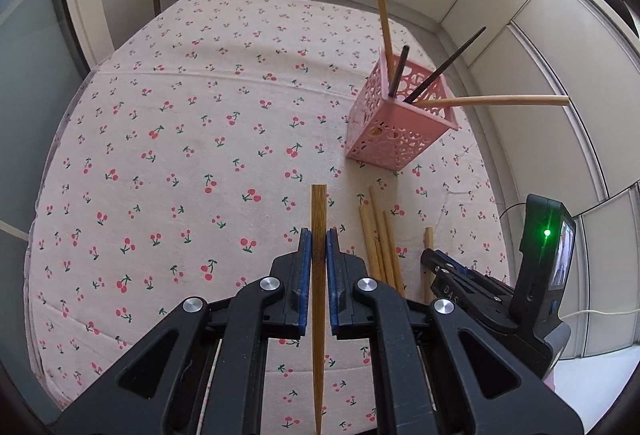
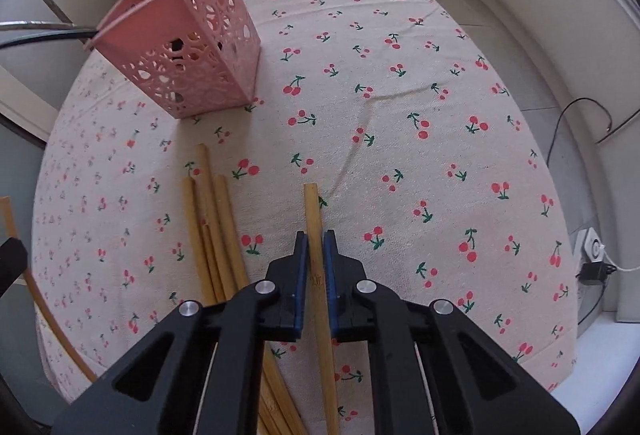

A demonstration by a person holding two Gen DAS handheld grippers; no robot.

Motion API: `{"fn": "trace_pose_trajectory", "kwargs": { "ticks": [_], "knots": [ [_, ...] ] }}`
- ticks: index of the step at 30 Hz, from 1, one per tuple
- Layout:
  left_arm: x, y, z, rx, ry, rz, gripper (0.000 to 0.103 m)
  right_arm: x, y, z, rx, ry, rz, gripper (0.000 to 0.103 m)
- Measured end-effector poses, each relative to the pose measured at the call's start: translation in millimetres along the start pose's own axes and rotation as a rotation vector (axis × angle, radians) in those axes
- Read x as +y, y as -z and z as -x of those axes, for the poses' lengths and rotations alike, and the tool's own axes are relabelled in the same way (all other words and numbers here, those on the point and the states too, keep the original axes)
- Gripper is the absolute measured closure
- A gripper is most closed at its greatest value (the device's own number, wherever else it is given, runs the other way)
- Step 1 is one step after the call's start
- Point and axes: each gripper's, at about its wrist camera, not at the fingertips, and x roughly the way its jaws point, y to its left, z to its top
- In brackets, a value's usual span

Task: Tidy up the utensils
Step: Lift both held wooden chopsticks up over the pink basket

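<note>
Now we hold one chopstick in each gripper. The left gripper (image 1: 319, 243) is clamped on a darker wooden chopstick (image 1: 319, 211), which runs straight along the fingers and seems lifted off the cloth. The right gripper (image 2: 315, 247) has its jaws together on a pale bamboo chopstick (image 2: 313, 207); whether this one is off the cloth already we cannot tell.

In the right wrist view, a small bundle of loose chopsticks (image 2: 212, 219) lies just beside the held one, at about ten o'clock from the fingertips. We should raise the right gripper straight up, so that the held stick does not drag its neighbours.

Farther, at about eleven o'clock in that view and one o'clock in the left view, stands the pink holder (image 1: 394, 123) on the cherry tablecloth (image 1: 192, 139). It already has several chopsticks that lean outward. We think it is best to bring each stick over the open top, turn it nearly upright, lower the end between the leaning ones, and only then release. The holder looks light, so a push on its rim may tip it.
</note>
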Motion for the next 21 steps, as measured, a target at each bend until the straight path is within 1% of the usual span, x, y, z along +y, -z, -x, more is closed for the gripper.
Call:
{"fn": "trace_pose_trajectory", "kwargs": {
  "ticks": [5,8,9,11,14,16,19,21],
  "knots": [
    [-5,0,18,-0.067,0.029,-0.031,0.095,-13,2,29,-0.058,-0.064,-0.038,0.095],
    [-12,2,36,-0.133,0.068,-0.078,0.095,-21,6,58,-0.123,-0.091,-0.047,0.095],
    [-14,3,41,-0.153,0.074,-0.093,0.095,-25,2,63,-0.140,-0.101,-0.048,0.095],
    [-21,7,56,-0.207,0.089,-0.139,0.095,-30,6,83,-0.182,-0.127,-0.052,0.094],
    [-30,10,70,-0.243,0.100,-0.173,0.096,-38,10,108,-0.232,-0.158,-0.059,0.094],
    [-36,11,80,-0.266,0.122,-0.187,0.096,-43,13,121,-0.254,-0.176,-0.067,0.095],
    [-46,11,97,-0.305,0.147,-0.216,0.096,-52,11,141,-0.293,-0.195,-0.096,0.095],
    [-51,6,107,-0.328,0.163,-0.218,0.096,-59,8,150,-0.318,-0.202,-0.118,0.095]
  ]
}}
